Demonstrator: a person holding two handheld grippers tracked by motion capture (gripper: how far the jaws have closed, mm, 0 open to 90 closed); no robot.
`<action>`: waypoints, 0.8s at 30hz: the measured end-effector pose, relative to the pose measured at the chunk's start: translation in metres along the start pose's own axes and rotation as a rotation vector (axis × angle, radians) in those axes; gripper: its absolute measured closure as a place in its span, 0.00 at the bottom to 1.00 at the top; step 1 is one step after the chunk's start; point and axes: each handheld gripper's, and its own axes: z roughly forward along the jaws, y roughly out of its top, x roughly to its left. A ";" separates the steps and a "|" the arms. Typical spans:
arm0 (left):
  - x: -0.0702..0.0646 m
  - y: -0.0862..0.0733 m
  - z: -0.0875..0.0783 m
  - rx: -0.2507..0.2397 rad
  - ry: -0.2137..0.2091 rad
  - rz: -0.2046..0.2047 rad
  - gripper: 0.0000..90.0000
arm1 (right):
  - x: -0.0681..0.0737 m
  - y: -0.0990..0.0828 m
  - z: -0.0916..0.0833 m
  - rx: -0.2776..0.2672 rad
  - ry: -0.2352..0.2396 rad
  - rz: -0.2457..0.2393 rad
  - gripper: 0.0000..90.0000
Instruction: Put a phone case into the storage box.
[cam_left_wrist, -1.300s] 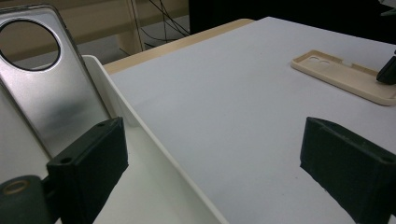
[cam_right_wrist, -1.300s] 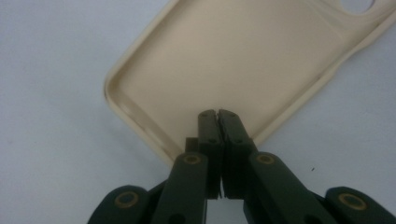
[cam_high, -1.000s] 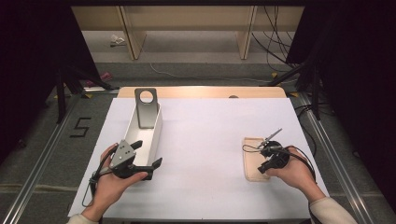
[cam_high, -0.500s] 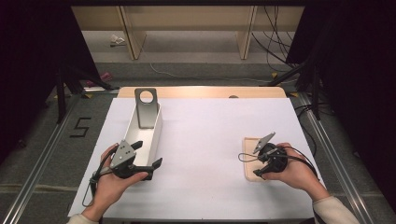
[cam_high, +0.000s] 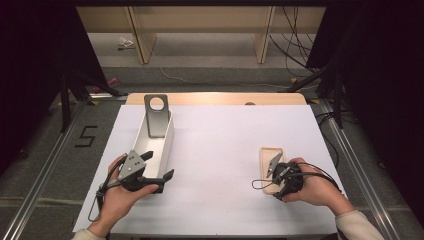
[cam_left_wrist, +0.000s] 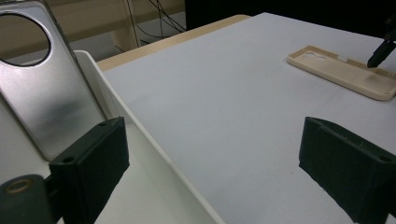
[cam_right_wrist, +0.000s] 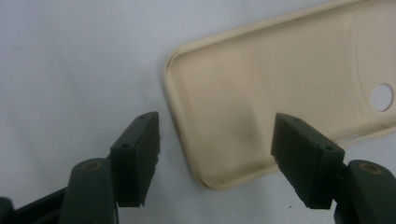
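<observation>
— High view first: where is the phone case lying?

— A cream-coloured soft phone case is lying hollow side up on the white worktop, toward its right side. The right gripper is sitting at the case's near end, with the person's right hand wrapped around it.

— Are its jaws holding the case?

— No. In the right gripper view the jaws have just been opening and are standing wide apart. The case's rounded near corner is lying between them, but neither pad is pressing on it.

— And the other side?

— The left gripper is resting at the near end of a long white rectangular plastic tray, held in the left hand. In the left gripper view its jaws are gaping open, one inside the tray and one outside it over the worktop, with the tray's wall between them, ungripped.

— Anything in the tray?

— A grey brushed-metal plate with a round hole is leaning upright at its far end.
</observation>
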 end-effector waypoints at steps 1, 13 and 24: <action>0.000 0.000 0.000 0.000 -0.001 0.001 0.09 | 0.001 0.000 0.000 0.003 -0.003 -0.005 0.39; 0.000 0.000 0.000 0.000 -0.002 0.000 0.09 | 0.007 0.013 0.004 0.074 -0.043 -0.147 0.53; 0.000 0.000 0.000 0.000 -0.007 0.001 0.09 | 0.009 0.012 0.006 0.103 -0.043 -0.186 0.59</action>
